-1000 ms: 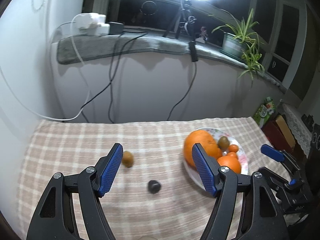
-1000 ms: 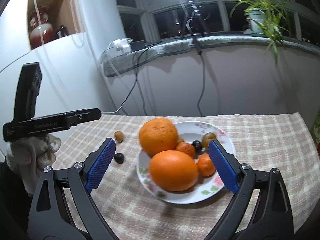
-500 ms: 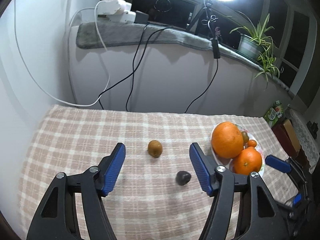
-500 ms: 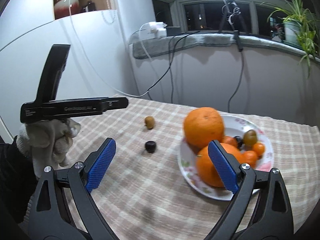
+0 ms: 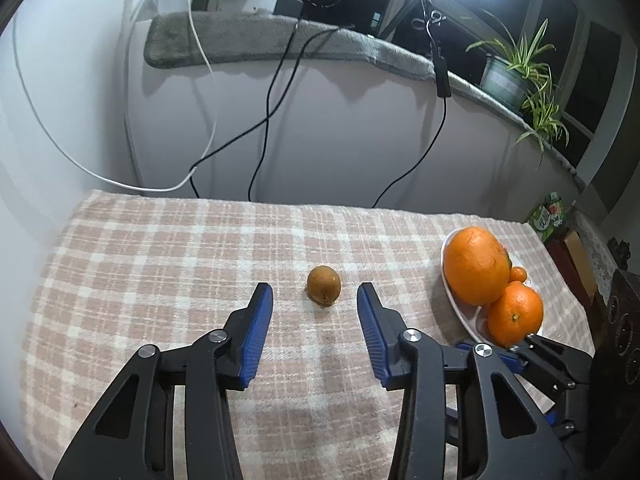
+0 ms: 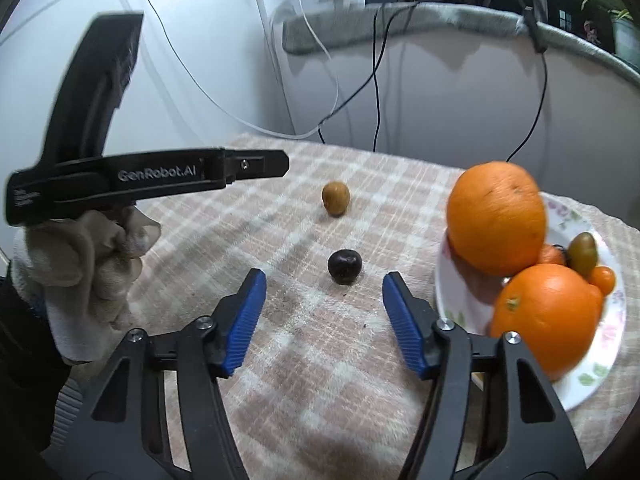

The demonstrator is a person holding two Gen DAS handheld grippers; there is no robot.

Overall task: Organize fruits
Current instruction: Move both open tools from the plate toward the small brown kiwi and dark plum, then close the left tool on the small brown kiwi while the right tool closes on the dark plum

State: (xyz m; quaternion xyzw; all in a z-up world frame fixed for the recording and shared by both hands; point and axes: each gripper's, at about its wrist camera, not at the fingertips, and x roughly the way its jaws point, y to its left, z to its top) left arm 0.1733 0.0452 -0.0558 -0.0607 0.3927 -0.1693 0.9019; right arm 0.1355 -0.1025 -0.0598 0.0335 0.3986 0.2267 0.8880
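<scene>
While most fruit already sits on the plate (image 6: 576,390), two strays remain on the checked cloth (image 5: 160,280); my left gripper (image 5: 315,300) closes, empty, behind the brown fruit (image 5: 324,290); my right gripper (image 6: 323,285) (also closing, empty) nears the dark fruit (image 6: 345,266).

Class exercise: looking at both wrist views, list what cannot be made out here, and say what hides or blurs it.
- Small dark round fruit: absent from the left wrist view.
- White floral plate: the large orange covers the small fruits behind it in the left wrist view.
- Front orange: motion-blurred, right wrist view.
</scene>
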